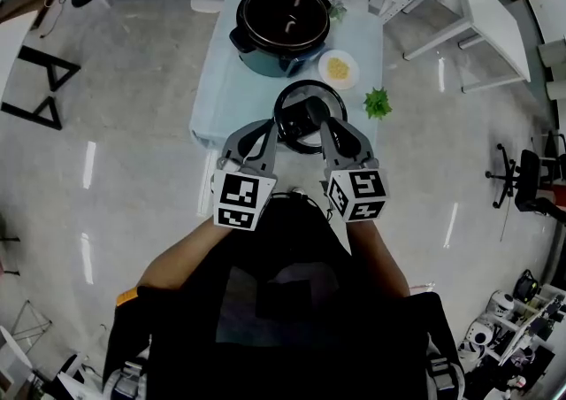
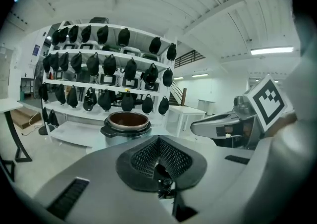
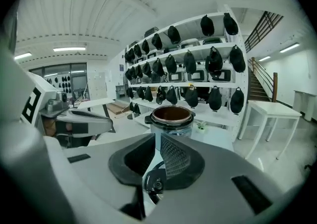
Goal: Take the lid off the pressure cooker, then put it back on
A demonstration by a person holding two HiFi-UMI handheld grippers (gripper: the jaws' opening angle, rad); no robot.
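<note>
In the head view we are looking down on a pale blue rectangular counter point(image 1: 228, 97) that is carrying one round pressure cooker point(image 1: 281, 26), its dark bowl standing open inside a shiny rim. Also on it are one small white plate point(image 1: 339, 68) of yellow bits and two leafy greens: a near sprig point(image 1: 378, 103) by the right edge and a far sprig point(image 1: 336, 11) beside the cooker. The one lid point(image 1: 303, 111), a black ring around a paler disc with a dark block handle at its centre, is showing over the counter's near end, apart from the cooker. It is lying between the tips of two smooth grey grippers, each bearing one black-and-white marker cube. The left gripper point(image 1: 276, 128) is reaching its left rim and the right gripper point(image 1: 325, 126) is overlapping its right half. We are not able to tell whether either is touching it. In the left gripper view the jaws are meeting in a closed V, the black mesh-textured pads point(image 2: 146, 158) pressed together with nothing between them. The open cooker is standing ahead, before a white rack point(image 2: 111, 91) hung with rows of black rounded shapes. In the right gripper view the jaws are standing almost together, leaving only a narrow slit, and we are seeing nothing pinched there; the cooker is rising just above the tips.
</note>
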